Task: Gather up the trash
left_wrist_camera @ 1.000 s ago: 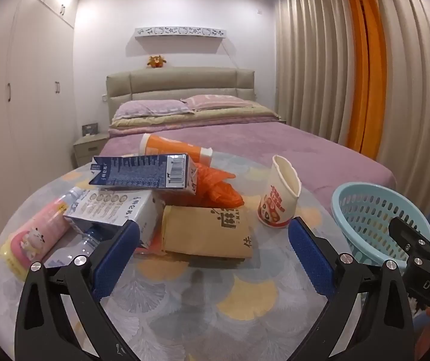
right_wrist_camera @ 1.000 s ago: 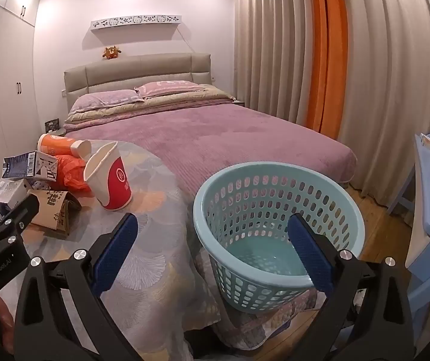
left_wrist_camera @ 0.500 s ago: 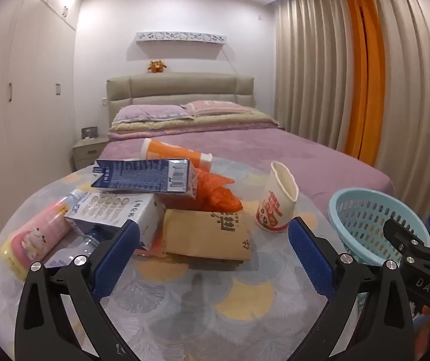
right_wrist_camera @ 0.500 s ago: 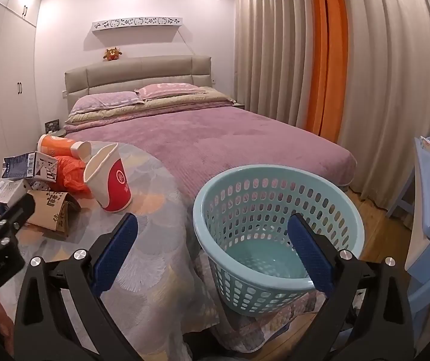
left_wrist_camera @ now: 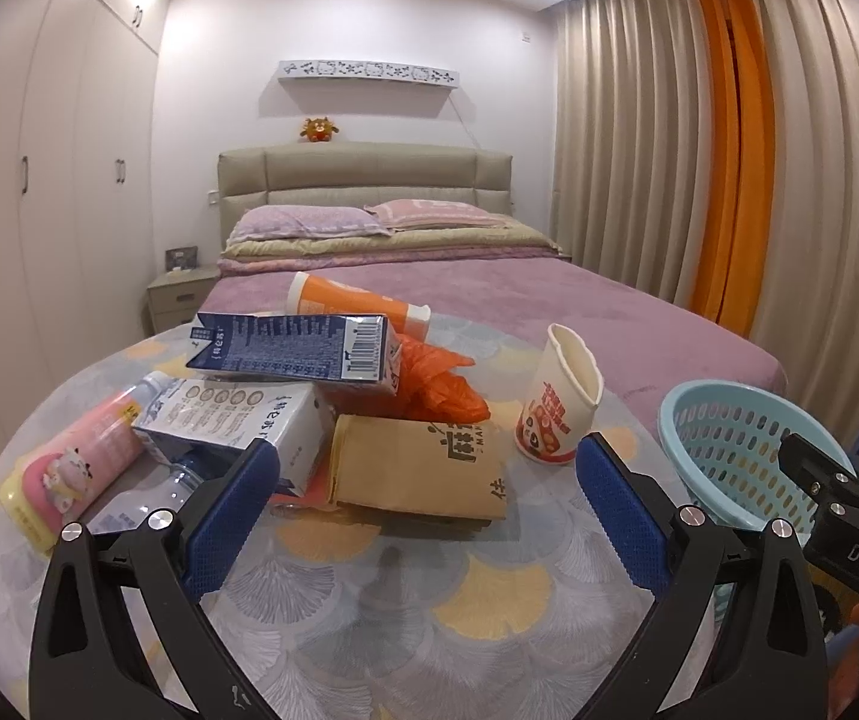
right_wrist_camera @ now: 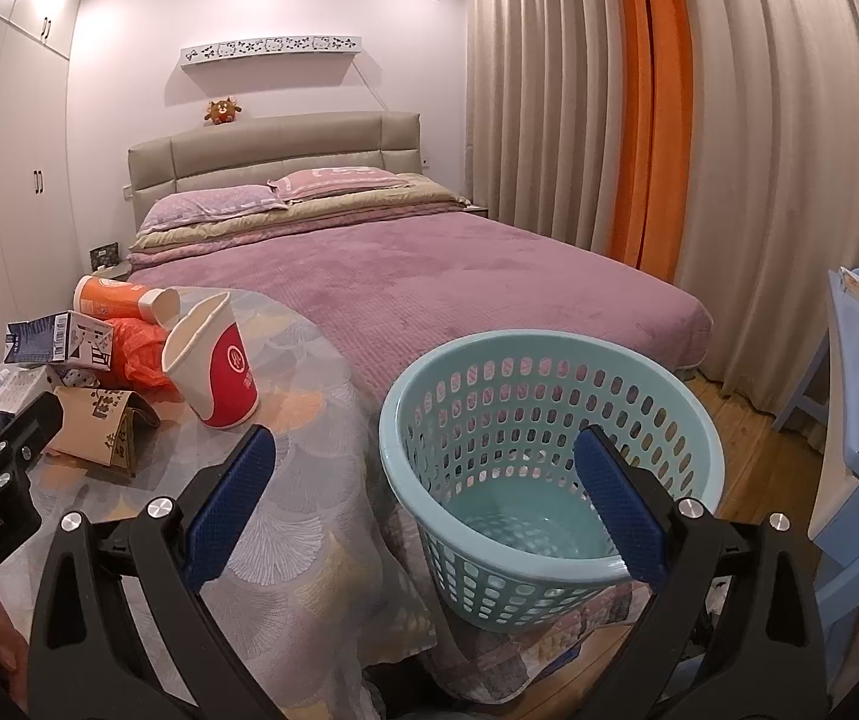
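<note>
Looking at the trash pile [left_wrist_camera: 333, 414], it sits dead ahead of your left tool [left_wrist_camera: 427, 501], with the brown paper bag [left_wrist_camera: 423, 468] nearest, lying flat with its long side running across your view, and the red-and-white paper cup [left_wrist_camera: 561, 399] standing tilted off to the right, apart from the heap. Both tools are spread wide and holding nothing, and your right tool [right_wrist_camera: 425, 504] is parked over the teal basket [right_wrist_camera: 549, 474], which sits just off the tabletop [left_wrist_camera: 369, 612] edge on the right. I'd guess the left one takes the bag, since there's bare tabletop in front of it to come in low.
</note>
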### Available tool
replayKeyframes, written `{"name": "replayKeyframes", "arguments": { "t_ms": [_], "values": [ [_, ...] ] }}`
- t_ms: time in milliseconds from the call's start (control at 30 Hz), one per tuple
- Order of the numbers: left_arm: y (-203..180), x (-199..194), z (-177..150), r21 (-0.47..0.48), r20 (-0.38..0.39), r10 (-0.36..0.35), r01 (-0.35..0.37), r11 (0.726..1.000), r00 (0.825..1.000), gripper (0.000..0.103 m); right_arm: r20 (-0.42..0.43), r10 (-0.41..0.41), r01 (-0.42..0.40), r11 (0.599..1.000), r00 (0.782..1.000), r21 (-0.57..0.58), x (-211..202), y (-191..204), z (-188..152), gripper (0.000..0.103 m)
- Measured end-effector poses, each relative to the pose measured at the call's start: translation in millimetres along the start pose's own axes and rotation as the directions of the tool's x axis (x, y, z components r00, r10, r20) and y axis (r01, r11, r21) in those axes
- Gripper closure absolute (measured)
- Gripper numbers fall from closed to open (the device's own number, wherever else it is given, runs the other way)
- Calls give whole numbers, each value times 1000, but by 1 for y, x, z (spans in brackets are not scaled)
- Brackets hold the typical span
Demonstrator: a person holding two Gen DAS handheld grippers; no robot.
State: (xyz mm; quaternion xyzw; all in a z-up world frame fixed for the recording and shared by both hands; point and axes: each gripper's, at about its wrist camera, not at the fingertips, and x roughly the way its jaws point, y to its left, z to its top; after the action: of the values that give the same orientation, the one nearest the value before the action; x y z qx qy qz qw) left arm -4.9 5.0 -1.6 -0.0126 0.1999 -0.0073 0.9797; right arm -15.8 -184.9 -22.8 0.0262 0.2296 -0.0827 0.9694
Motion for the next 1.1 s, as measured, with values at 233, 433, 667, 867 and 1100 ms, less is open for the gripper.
{"name": "replayKeyframes", "arguments": {
  "t_ms": [233,433,667,867,1100],
  "values": [
    [0,0,1,-4,-4,-1,1,1000,1000,7,1,-2,2,1000,1000,0,-1,-1,0,8],
    [0,0,0,-3,-4,-6,6,1000,1000,7,5,-7,7,1000,1000,-3,-2,0,0,8],
    [0,1,0,-10,-11,-9,9,1000,1000,7,-3,-3,3,1000,1000,-7,-1,2,-1,8],
    [1,2,0,-15,-14,-11,11,1000,1000,7,-9,-2,2,1000,1000,-5,1,3,-2,8],
    [0,2,0,-16,-14,-12,12,1000,1000,7,-11,-3,3,1000,1000,-4,2,2,-3,8]
  ]
}}
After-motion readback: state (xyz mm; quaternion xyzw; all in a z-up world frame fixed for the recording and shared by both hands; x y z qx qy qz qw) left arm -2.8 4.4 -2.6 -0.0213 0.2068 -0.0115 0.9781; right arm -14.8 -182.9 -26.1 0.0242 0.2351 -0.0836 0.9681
